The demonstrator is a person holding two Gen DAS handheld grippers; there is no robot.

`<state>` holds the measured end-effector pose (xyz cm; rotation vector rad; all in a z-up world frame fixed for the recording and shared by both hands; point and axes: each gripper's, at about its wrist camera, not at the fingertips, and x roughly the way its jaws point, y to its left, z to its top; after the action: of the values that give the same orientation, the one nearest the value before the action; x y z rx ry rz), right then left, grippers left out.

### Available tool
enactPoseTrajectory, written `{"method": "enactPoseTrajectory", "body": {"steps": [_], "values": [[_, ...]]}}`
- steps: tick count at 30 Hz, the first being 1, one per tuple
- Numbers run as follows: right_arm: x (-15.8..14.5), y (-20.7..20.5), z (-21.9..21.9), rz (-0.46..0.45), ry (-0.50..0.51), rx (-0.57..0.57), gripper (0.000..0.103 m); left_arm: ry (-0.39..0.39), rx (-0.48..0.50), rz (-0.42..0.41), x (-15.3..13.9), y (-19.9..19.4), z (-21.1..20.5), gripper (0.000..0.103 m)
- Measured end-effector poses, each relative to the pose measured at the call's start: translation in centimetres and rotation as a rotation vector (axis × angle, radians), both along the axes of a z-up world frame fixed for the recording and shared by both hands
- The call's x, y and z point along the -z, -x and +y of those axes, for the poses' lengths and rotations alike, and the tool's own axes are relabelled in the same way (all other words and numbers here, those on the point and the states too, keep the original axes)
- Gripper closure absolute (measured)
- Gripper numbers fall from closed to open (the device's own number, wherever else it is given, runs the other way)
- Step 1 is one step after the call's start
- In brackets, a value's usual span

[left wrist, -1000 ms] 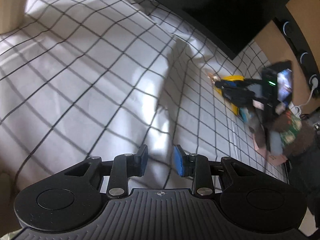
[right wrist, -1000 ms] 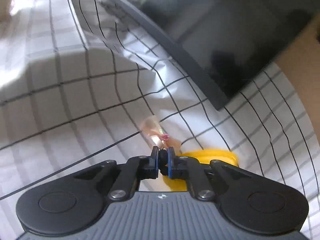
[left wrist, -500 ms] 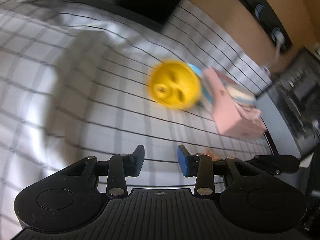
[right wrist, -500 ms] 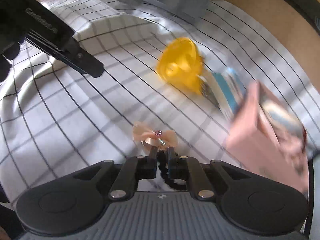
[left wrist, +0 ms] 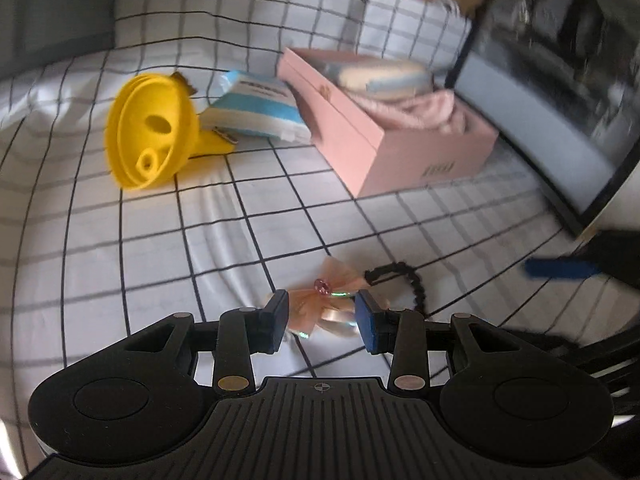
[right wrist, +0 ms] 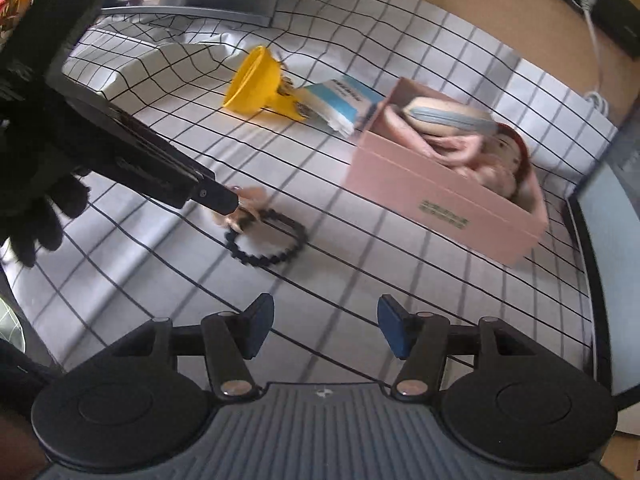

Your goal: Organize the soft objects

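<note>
A pink bow hair tie [left wrist: 324, 307] with a black elastic loop [left wrist: 408, 280] lies on the checked cloth. My left gripper [left wrist: 322, 322] is open, its jaws on either side of the bow. In the right wrist view the bow [right wrist: 250, 204] and loop [right wrist: 266, 240] lie ahead, with the left gripper's fingertips [right wrist: 218, 196] at the bow. My right gripper [right wrist: 320, 330] is open and empty, held back from the loop. A pink box [left wrist: 392, 140] holds soft items; it also shows in the right wrist view [right wrist: 440, 200].
A yellow funnel [left wrist: 150, 128] and a blue-and-white packet [left wrist: 256, 106] lie left of the box. A dark screen [left wrist: 552, 92] stands at the right. The checked cloth [left wrist: 160, 260] covers the surface. A white cable [right wrist: 592, 40] runs along the back.
My right gripper has let go of the hair tie, opened and drawn back. My left gripper has swung over to the bow, which now lies between its jaws.
</note>
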<state>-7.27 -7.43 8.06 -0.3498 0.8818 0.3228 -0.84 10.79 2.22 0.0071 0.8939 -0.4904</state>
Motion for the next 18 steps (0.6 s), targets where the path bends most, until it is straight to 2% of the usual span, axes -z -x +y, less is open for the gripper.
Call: {"method": "enactPoseTrajectory", "body": {"steps": [2,4,7,14,18], "values": [[-0.3,0.2,-1.1,-0.006,-0.001,0.000,0.044,-0.057,0.002,-0.010,0.3,-0.4,-0.9,0.063],[-0.6,0.4,-1.9,-0.016,-0.001,-0.001,0.043,-0.082,-0.001,-0.022,0.3,-0.7,-1.3,0.063],[-0.9,0.9,-3.1,-0.031,-0.002,0.002,0.036,-0.115,0.000,-0.036,0.3,-1.5,-2.0,0.063],[-0.6,0.5,-4.8,-0.029,-0.017,0.006,0.036,-0.210,0.008,-0.101,0.3,-2.5,-3.5,0.063],[-0.5,0.2,-5.0,-0.040,-0.018,-0.011,0.035,-0.238,-0.028,-0.086,0.2,-3.0,-2.9,0.063]]}}
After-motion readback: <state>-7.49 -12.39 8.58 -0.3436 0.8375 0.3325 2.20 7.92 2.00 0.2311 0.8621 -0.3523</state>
